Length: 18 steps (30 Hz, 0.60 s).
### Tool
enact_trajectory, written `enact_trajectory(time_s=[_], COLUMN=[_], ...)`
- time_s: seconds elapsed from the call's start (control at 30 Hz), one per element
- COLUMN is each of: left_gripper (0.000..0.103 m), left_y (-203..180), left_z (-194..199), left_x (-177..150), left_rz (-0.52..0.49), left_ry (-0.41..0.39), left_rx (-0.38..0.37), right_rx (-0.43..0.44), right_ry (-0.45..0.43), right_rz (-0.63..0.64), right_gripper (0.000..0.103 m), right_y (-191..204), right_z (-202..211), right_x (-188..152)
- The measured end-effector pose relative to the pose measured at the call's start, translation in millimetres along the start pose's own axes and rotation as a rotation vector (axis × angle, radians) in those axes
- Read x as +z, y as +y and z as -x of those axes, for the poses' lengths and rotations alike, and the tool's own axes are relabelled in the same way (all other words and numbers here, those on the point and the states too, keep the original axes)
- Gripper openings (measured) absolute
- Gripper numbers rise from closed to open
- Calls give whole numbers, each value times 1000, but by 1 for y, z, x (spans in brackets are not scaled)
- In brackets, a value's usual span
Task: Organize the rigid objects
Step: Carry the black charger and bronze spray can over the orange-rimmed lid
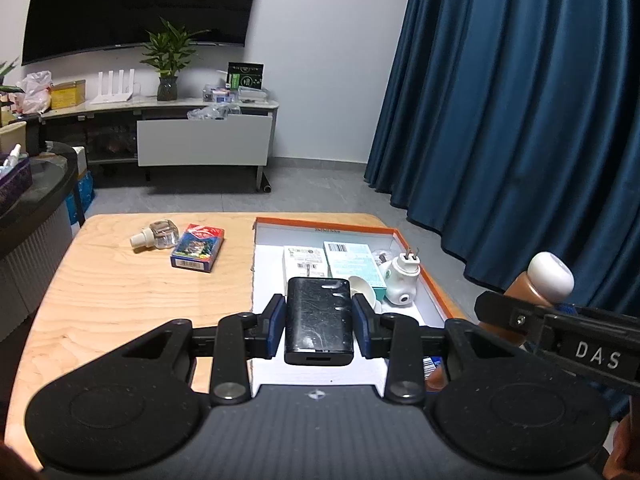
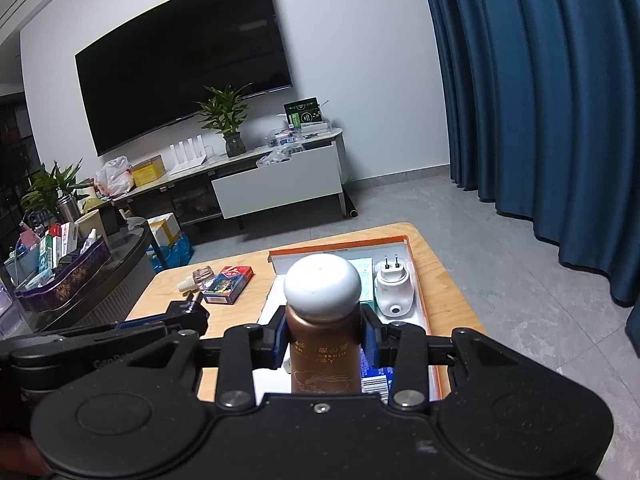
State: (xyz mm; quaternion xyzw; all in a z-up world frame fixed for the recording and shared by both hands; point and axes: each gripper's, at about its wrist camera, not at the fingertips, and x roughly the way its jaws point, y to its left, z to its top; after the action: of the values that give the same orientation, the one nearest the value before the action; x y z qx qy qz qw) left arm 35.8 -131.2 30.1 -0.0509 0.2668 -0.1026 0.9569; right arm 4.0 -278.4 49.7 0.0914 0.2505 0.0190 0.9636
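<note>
My left gripper (image 1: 319, 322) is shut on a black power bank (image 1: 319, 320), held above the near end of an orange-rimmed white tray (image 1: 434, 284). My right gripper (image 2: 325, 334) is shut on a brown bottle (image 2: 324, 354) with a white domed cap, also over the tray (image 2: 412, 256); the bottle (image 1: 532, 292) shows at the right in the left wrist view. In the tray lie white and teal boxes (image 1: 348, 262) and a white plug-in device (image 1: 402, 282). On the wooden table (image 1: 120, 300) lie a small clear refill bottle (image 1: 158, 235) and a card deck box (image 1: 197, 252).
A dark round side table (image 2: 132, 256) with a purple basket of items stands to the left. Beyond the table are grey floor, a TV cabinet (image 2: 280, 184) with a plant, and blue curtains (image 2: 540, 100) on the right.
</note>
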Motion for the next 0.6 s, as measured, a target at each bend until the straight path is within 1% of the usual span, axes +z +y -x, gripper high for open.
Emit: enact_trajectory(time_s=[0.27,0.6], left_gripper=[36,36], left_y=[-3,-1], left_z=[8,13], left_x=[0,-2], left_rz=[1,8], left_ry=[-28,-37], left_rx=[11,16], right_rx=[7,14], right_ry=[-8,-10], right_rz=[10,29], right_gripper=[45,45], right_y=[2,1], right_z=[3,7], right_x=[-2,-3])
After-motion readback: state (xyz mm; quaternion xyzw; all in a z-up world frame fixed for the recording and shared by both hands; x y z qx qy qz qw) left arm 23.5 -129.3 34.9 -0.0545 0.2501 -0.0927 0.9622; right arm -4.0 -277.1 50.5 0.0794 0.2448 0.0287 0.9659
